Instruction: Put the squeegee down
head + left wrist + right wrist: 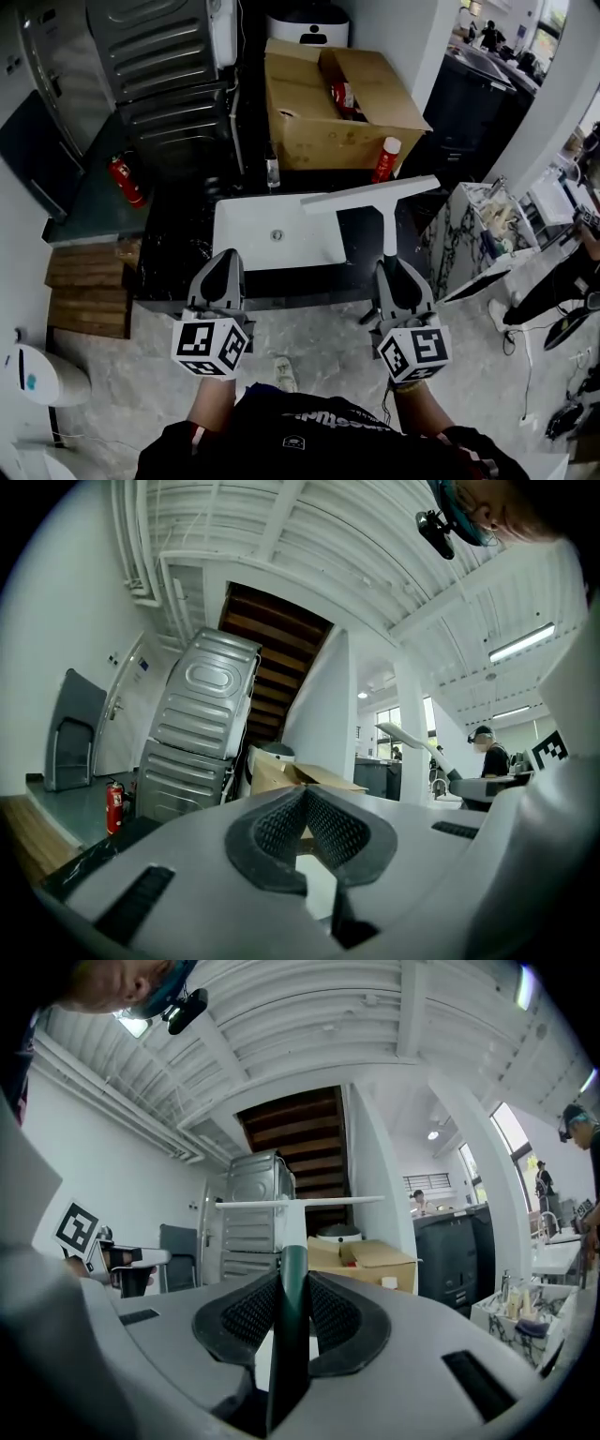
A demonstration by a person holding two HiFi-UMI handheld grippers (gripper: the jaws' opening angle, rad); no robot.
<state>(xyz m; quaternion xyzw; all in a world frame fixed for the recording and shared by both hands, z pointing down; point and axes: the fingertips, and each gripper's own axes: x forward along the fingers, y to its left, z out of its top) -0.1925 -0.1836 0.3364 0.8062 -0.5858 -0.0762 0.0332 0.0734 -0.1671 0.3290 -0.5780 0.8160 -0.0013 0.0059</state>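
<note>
Right claw [292, 1288] clamping squeegee [372, 195] handle, blade hanging above desk [173, 262] right edge; left claw [305, 808] sitting shut, holding nothing.

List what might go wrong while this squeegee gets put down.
1. The squeegee has a long blade near the red bottle and clear bottle; a swing may topple them.
2. The right gripper clamps just the handle, so it may tip over the sink rim on release.
</note>
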